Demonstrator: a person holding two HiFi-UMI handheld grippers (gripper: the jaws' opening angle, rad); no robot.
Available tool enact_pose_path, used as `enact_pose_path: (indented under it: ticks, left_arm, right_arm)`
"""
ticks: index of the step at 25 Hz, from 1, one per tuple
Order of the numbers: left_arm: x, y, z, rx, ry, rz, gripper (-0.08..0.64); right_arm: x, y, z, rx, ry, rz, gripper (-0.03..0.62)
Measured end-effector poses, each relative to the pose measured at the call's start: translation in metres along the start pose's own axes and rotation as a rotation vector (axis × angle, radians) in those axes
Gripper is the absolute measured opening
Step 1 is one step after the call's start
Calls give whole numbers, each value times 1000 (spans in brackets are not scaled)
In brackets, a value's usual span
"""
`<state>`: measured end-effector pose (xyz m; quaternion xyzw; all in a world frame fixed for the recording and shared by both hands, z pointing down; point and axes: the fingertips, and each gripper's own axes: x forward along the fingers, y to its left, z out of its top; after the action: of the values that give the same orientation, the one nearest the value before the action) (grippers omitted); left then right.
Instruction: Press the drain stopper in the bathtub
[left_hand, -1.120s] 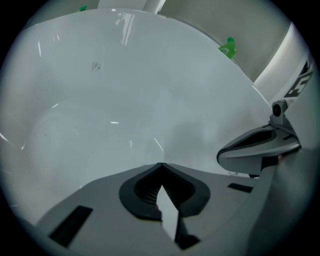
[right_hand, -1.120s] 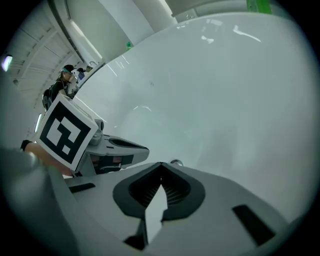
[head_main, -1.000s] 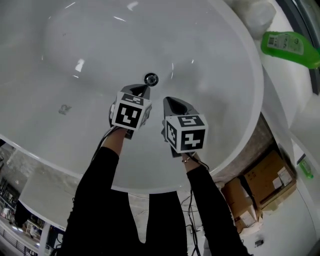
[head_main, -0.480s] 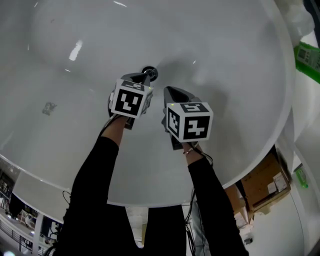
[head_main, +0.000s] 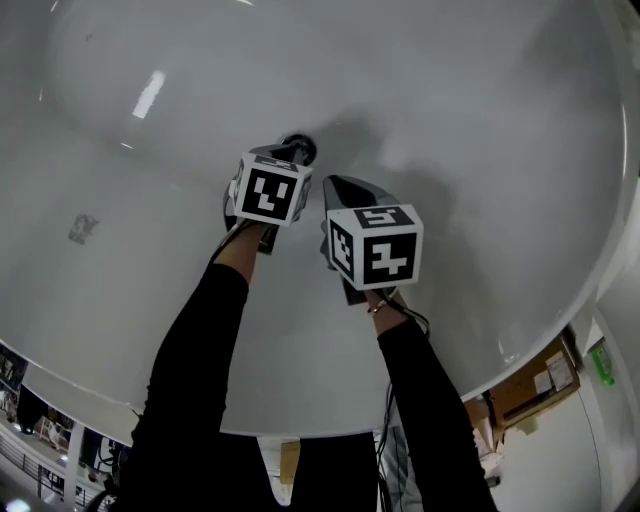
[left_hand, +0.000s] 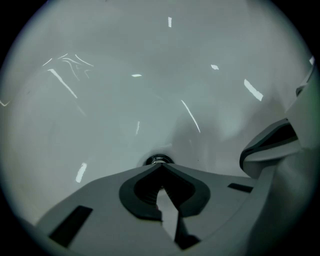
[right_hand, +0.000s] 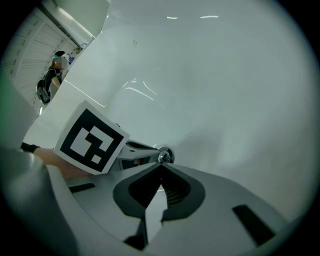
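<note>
The round chrome drain stopper (head_main: 300, 146) sits in the floor of the white bathtub (head_main: 470, 120). My left gripper (head_main: 291, 154) is shut with nothing in it, and its tip is at the stopper's near edge. In the left gripper view the stopper (left_hand: 158, 160) peeks out just past the closed tips of that gripper (left_hand: 161, 166). My right gripper (head_main: 336, 187) is also shut and empty, a little to the right and nearer to me. In the right gripper view the stopper (right_hand: 164, 156) shows just past its tips (right_hand: 161, 167), beside the left gripper's marker cube (right_hand: 91, 142).
The tub's rim (head_main: 520, 350) curves along the lower right. Cardboard boxes (head_main: 535, 385) lie on the floor beyond it. A small dark mark (head_main: 82, 229) is on the tub wall at the left.
Both grippers have moved deeper into the tub. The left tip has closed in on the stopper and now reaches its edge. The green bottle at the right has left the view.
</note>
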<state>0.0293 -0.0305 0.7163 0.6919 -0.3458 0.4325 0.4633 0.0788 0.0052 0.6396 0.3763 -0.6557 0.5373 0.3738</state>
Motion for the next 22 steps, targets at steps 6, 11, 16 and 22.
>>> enact_pose_path:
  ticks: [6, 11, 16, 22]
  left_arm:
    - [19, 9, -3, -2, 17, 14, 5]
    - [24, 14, -8, 3, 49, 27, 5]
    - [28, 9, -8, 106, 53, 43, 5]
    - [31, 8, -6, 109, 63, 78, 5]
  right_arm:
    - [13, -3, -4, 3, 28, 2, 2]
    - [20, -2, -8, 13, 39, 11, 2]
    - [22, -3, -15, 29, 52, 13, 2]
    - [19, -7, -14, 52, 49, 14, 2]
